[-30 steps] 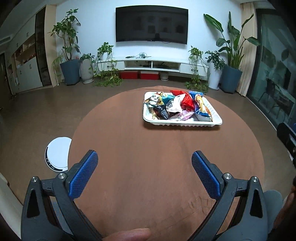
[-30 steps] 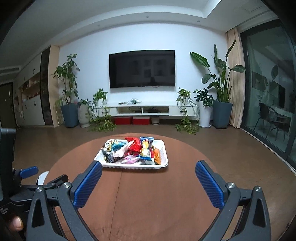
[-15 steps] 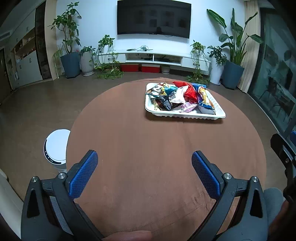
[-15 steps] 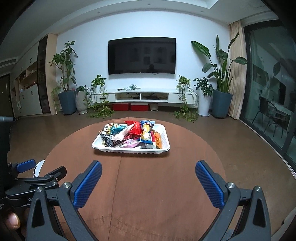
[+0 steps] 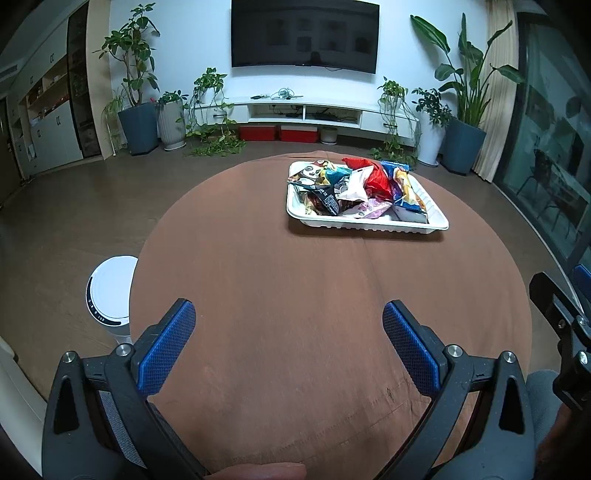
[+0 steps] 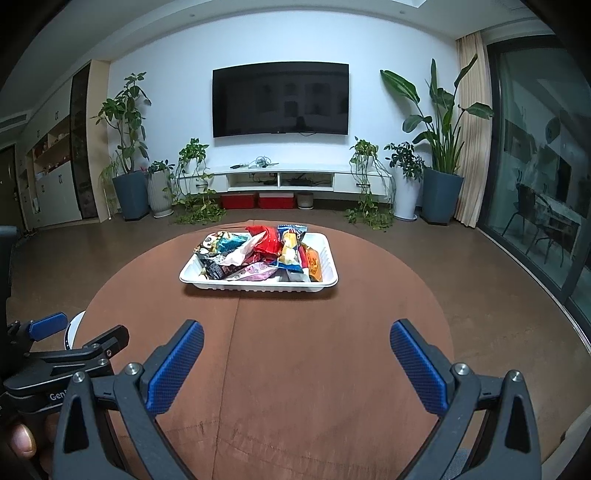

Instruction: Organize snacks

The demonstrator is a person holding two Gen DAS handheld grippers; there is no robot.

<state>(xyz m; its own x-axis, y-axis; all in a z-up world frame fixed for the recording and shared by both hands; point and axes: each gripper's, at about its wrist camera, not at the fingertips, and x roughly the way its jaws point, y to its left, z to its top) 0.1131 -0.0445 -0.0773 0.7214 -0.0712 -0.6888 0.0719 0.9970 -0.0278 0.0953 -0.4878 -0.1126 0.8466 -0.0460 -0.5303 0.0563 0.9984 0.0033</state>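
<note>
Crinkly foil snack packets (image 6: pixel 258 254) are heaped in a white plastic tray (image 6: pixel 330 275) at the far side of the round brown table (image 6: pixel 295 350). Both the left gripper (image 5: pixel 289 334) and right gripper (image 6: pixel 296 356) are held spread and empty, well short of it. One top packet should be pinched by its edge, so the pile is not dragged.

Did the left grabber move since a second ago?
Yes. The left gripper moved up and tilted down: in its view the white tray and the TV sit differently, and more table shows.

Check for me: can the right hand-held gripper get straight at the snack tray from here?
Probably yes. The right hand-held gripper is open and empty, the snack tray sits straight ahead, and only bare brown tablecloth lies between them.
</note>
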